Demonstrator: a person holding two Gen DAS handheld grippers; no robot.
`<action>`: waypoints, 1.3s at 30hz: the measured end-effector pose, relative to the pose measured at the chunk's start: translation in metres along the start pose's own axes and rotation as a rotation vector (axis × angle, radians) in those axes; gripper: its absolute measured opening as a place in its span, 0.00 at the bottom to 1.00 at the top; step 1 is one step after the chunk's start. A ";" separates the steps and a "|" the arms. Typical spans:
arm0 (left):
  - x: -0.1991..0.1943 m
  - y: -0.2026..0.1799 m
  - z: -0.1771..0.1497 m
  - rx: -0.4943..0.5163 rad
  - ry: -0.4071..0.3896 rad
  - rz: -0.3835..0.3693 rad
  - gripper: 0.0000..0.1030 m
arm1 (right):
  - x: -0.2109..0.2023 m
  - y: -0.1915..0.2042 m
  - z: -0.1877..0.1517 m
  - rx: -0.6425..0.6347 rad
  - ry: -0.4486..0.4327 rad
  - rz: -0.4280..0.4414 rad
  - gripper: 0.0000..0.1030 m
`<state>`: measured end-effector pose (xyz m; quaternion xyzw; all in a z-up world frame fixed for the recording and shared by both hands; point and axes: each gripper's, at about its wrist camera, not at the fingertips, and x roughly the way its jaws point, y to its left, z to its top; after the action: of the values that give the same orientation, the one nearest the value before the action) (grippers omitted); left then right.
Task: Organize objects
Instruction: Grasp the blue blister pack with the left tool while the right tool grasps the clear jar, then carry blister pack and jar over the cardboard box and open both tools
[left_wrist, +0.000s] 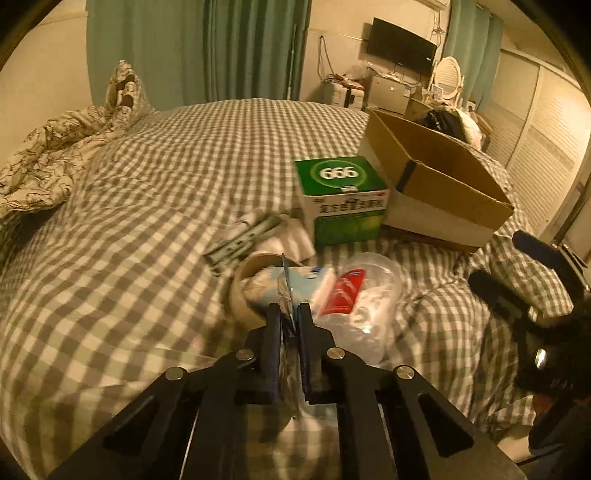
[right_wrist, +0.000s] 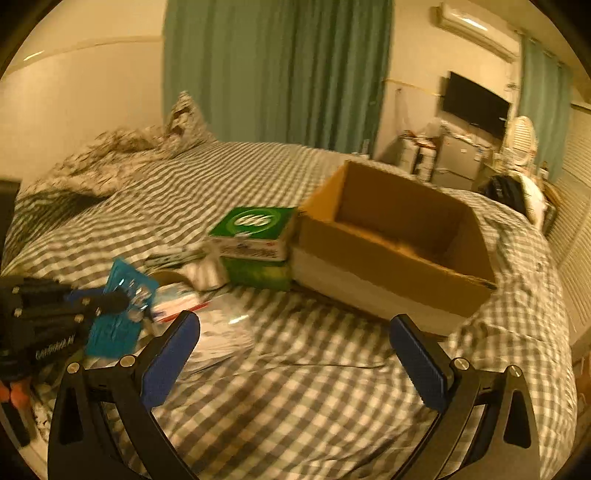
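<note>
Teal flat blister card (right_wrist: 118, 314) with small shiny parts was pinched edge-on in the left claw (left_wrist: 289, 314), lifted just above the clutter on the grey-checked bed (left_wrist: 147, 221). Right claw (right_wrist: 295, 354) hung empty, fingers spread wide, facing the open brown cardboard box (right_wrist: 395, 236). Green-and-white "666" carton (left_wrist: 341, 195) sat touching the box's left side; red-labelled clear plastic bag (left_wrist: 354, 291) and tan tape roll (left_wrist: 242, 291) lay below the card. Card looked light, thin, stiff-ish (may flex or swing); best held near the edge, as here. Box seemed the likely destination.
</note>
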<state>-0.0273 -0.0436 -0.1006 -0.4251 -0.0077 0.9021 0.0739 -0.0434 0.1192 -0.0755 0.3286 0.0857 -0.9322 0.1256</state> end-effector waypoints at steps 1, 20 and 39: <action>-0.001 0.001 0.000 0.003 -0.005 0.008 0.08 | 0.003 0.004 -0.001 -0.011 0.012 0.023 1.00; 0.027 -0.005 -0.013 0.097 0.066 0.067 0.08 | 0.103 0.054 -0.007 -0.273 0.211 0.278 1.00; -0.018 -0.035 0.014 0.124 -0.016 0.030 0.08 | 0.037 0.016 0.011 -0.154 0.093 0.201 0.91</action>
<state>-0.0216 -0.0109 -0.0751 -0.4127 0.0539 0.9051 0.0864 -0.0729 0.0945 -0.0917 0.3680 0.1292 -0.8892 0.2391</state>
